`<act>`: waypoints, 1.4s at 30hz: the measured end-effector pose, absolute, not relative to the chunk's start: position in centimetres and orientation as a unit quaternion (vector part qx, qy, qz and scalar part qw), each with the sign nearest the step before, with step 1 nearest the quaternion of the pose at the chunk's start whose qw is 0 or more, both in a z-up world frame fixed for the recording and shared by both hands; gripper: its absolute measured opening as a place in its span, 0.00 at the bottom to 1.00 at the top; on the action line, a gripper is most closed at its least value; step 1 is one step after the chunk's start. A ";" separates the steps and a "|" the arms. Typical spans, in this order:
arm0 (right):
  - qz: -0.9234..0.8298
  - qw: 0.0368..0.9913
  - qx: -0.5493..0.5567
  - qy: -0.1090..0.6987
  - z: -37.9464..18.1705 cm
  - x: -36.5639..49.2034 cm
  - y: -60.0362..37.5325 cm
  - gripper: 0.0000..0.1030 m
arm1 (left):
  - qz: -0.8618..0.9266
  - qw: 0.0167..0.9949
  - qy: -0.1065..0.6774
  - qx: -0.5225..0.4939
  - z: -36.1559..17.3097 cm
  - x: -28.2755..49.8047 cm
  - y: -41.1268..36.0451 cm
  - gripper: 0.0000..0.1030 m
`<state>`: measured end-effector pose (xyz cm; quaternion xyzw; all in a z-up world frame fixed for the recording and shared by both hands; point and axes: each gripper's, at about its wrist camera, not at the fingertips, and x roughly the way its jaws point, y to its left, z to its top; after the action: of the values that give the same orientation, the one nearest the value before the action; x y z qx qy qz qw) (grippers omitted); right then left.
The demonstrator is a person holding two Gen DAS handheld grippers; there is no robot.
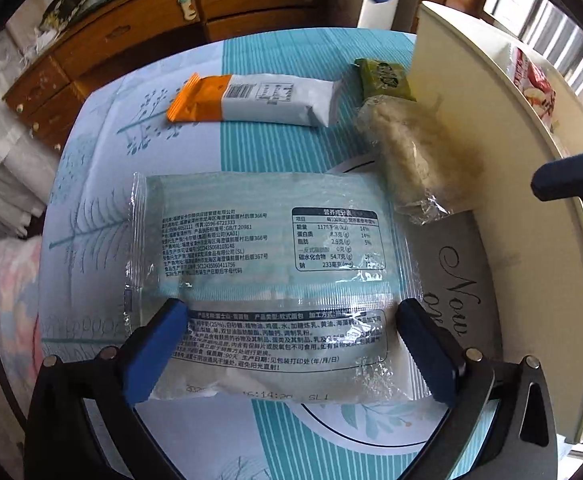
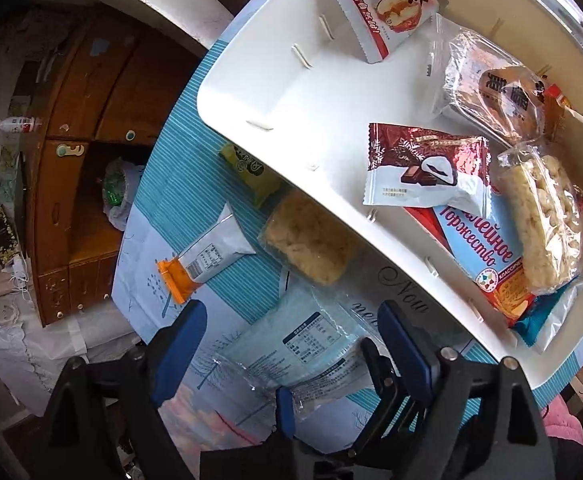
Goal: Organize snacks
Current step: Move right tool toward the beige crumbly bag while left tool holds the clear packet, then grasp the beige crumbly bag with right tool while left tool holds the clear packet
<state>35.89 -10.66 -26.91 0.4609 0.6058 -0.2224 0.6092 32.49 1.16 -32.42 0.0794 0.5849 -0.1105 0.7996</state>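
Four snacks lie on the teal tablecloth [image 1: 251,148] beside the white box [image 1: 503,184]: a pale-blue bread packet [image 1: 267,248], an orange-and-white bar [image 1: 251,100], a clear-wrapped rice cake [image 1: 407,156] and a green packet [image 1: 385,78]. The left gripper [image 1: 291,350] straddles the near end of the bread packet, its blue pads against the wrapper's sides; whether it grips I cannot tell. The right gripper [image 2: 291,344] hangs above the table with its fingers apart, holding nothing. Inside the box rest a red date packet [image 2: 379,4], a chocolate pie packet [image 2: 423,168] and several others.
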 end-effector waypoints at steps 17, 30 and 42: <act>-0.248 0.589 0.441 0.630 -29.0 37.9 -9.8 0.85 | -0.195 0.802 0.549 0.133 -32.5 31.3 2.6 1.00; -0.326 0.577 0.393 0.637 -31.4 39.2 -9.3 0.85 | -0.244 0.783 0.540 0.187 -32.5 28.7 7.3 1.00; -0.403 0.554 0.406 0.606 -33.5 39.6 -8.8 0.85 | -0.257 0.782 0.537 0.187 -32.7 28.7 8.3 1.00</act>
<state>39.62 -8.84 -33.47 0.4055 0.6058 -0.4026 0.5536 28.66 8.25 -32.65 0.1870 0.5366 -0.2575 0.7816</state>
